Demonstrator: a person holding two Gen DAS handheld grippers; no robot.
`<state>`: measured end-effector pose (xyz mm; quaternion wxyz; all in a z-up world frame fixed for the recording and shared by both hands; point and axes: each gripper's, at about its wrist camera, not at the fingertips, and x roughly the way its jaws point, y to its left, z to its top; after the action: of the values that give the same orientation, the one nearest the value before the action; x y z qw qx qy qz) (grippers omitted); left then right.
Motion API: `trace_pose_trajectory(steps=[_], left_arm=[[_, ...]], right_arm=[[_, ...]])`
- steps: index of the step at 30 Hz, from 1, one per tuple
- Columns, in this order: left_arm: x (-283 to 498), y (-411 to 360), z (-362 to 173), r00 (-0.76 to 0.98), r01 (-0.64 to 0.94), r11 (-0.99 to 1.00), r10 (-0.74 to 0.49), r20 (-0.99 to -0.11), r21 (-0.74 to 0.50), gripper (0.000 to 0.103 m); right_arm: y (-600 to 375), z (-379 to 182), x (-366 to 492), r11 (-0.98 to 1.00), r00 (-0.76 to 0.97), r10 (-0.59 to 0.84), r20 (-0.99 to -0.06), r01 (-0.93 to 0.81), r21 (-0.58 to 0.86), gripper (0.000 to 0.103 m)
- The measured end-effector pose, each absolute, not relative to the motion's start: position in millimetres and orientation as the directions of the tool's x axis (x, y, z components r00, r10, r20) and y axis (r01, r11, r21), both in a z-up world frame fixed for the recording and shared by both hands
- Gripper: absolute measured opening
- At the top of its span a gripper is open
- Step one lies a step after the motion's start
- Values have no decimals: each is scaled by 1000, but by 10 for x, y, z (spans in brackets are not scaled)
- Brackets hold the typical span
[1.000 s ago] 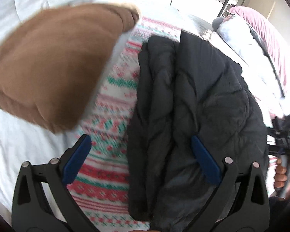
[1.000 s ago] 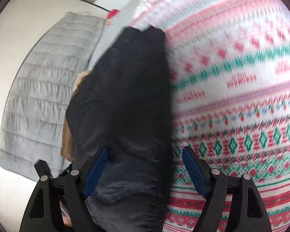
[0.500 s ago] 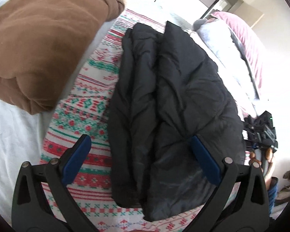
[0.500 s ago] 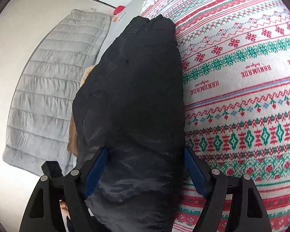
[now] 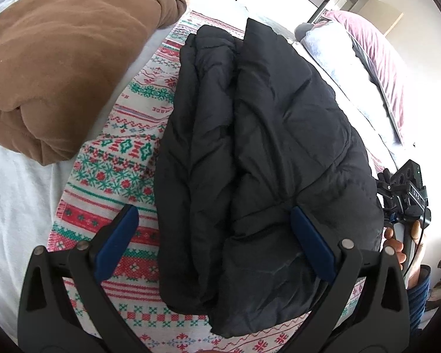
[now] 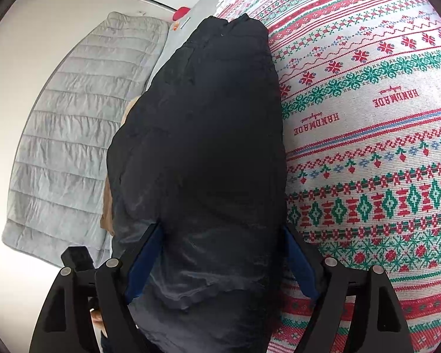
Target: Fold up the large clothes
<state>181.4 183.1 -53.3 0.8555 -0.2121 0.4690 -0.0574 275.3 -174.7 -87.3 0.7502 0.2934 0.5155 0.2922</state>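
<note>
Black puffer jacket (image 5: 258, 153) lies folded lengthwise on a red/green/white patterned blanket (image 5: 114, 164) spread over the bed. In left wrist view it runs from 12 o'clock down to 6, two long padded folds side by side w/ a crease between them, near end bunched at the bottom.

Left claw (image 5: 211, 235): released, jaws wide. Left blue pad (image 5: 114, 241) hangs over bare blanket at 7 o'clock, right pad (image 5: 311, 244) over the jacket's near right part at 5. Nothing gripped; can't tell if the right pad touches the fabric.

Right claw (image 6: 223, 261): jaws opening, standing wide on either side of the jacket (image 6: 203, 147). The near end of the jacket sits between the two blue pads (image 6: 144, 261), filling the gap; pads are at its edges, not seen pressing in. In this view the jacket stretches from 6 o'clock up to 12, blanket (image 6: 367, 117) w/ "HANDMADE" lettering to its 3 o'clock side.

Brown fleece garment (image 5: 64, 58) lies folded at 10 o'clock in left view, on the white sheet (image 5: 11, 211), apart from the jacket. Grey quilted cover (image 6: 73, 135) at 9 o'clock in right view, beyond the bed edge. Pink and pale bedding (image 5: 367, 53) piled at 2 o'clock. At 4 o'clock in left view, a hand (image 5: 397, 244) holds the other gripper's handle.
</note>
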Motion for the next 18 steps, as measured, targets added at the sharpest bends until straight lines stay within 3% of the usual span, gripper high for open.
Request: trace_pose_trajectory(steps=[18], left_arm=[[1816,1807,-632,543,-115,899,-299,-785,-422,103]], right_arm=[[-1492,-891,2788,670,302,730,-612,-143,728,88]])
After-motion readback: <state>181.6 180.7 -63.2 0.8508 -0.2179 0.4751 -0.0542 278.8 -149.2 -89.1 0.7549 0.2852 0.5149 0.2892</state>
